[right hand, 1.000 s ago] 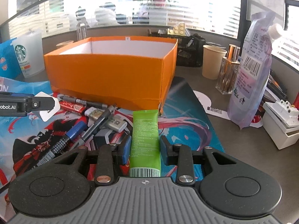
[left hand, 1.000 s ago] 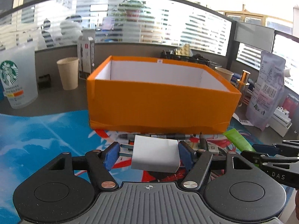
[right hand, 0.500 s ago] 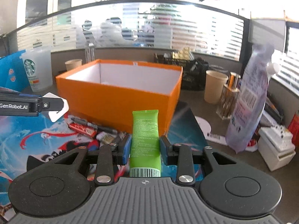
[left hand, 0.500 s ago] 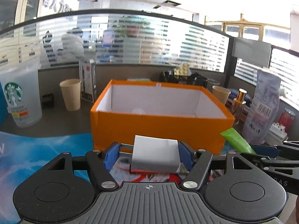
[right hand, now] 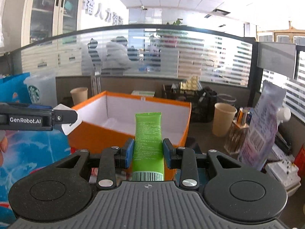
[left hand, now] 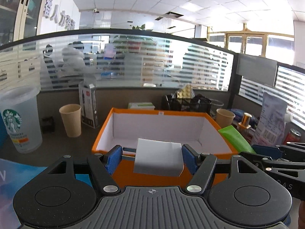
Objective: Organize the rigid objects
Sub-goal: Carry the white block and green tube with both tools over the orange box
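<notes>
We have our left gripper point(left hand: 152, 157) clamped on a white block point(left hand: 158, 159) and our right gripper point(right hand: 148, 153) clamped on a green tube point(right hand: 148, 142), each carried just ahead of and above the near wall of the orange box point(left hand: 106, 126), which we judge is where these rigid things are to go, so both are held clear of the rim, ready to be let down inside. From the left wrist we see right down onto the box's bare white floor and only the tube's tip off to the right, while the right wrist shows the tube's printed face and barcode and the block side-on, sticking out past the left gripper's fingertip point(right hand: 65, 117)
</notes>
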{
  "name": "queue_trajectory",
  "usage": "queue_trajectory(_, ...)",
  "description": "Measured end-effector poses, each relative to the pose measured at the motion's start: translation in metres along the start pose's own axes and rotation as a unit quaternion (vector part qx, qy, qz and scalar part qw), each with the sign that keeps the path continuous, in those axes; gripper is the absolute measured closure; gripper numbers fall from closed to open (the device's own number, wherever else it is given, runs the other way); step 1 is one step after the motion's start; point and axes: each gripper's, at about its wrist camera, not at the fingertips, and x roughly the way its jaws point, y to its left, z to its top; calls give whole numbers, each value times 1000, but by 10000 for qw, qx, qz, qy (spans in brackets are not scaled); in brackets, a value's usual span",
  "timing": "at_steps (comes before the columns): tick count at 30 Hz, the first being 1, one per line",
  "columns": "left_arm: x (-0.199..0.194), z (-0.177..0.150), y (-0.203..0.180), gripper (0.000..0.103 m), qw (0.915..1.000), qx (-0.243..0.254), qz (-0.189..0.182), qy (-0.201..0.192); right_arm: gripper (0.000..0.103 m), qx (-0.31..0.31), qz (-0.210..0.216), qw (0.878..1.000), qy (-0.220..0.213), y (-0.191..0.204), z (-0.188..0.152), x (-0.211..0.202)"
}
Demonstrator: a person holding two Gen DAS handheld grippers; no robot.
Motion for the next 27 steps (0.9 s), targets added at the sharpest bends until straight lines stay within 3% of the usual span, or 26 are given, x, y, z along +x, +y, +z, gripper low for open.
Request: queue_trajectory(27, 75, 53, 23, 35, 9995, -113, 240, -179, 73, 150, 17, 9989, -439, -13, 60, 65)
